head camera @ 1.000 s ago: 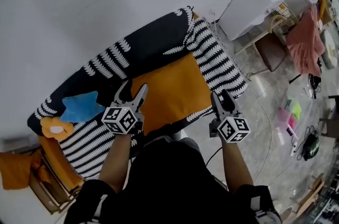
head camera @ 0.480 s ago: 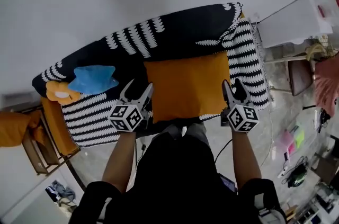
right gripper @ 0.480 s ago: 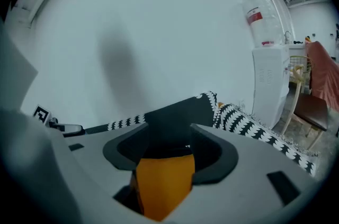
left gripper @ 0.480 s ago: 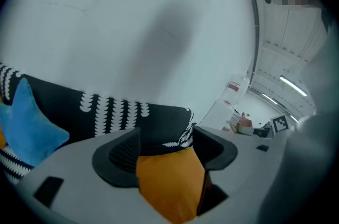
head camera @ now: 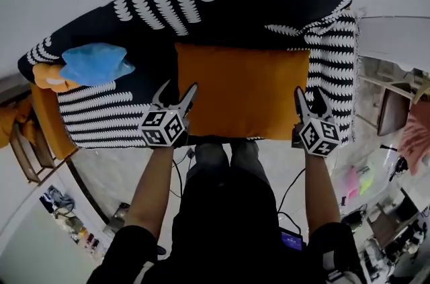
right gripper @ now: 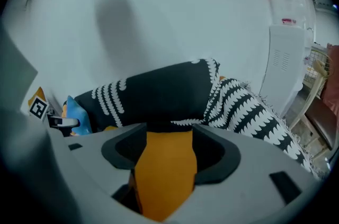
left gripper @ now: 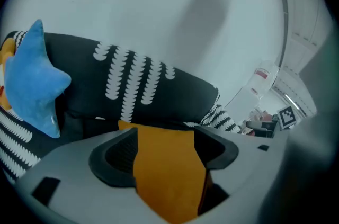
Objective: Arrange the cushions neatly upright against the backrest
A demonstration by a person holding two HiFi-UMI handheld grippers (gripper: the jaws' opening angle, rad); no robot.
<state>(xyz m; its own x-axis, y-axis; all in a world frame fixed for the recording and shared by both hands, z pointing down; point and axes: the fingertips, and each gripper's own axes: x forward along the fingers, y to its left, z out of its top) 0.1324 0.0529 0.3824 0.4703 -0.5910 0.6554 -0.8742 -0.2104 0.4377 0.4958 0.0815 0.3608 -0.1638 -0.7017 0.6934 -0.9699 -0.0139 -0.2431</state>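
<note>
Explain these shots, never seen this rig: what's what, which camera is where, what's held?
No robot: a person holds a two-jaw gripper in each hand. The head view looks down from their head; the other two cameras ride on the grippers, facing their jaws. Below is a black-and-white patterned sofa with a blue star cushion at its left end. The left gripper grips one side edge of the orange cushion; the right gripper has the other edge between its jaws, which are opening.
</note>
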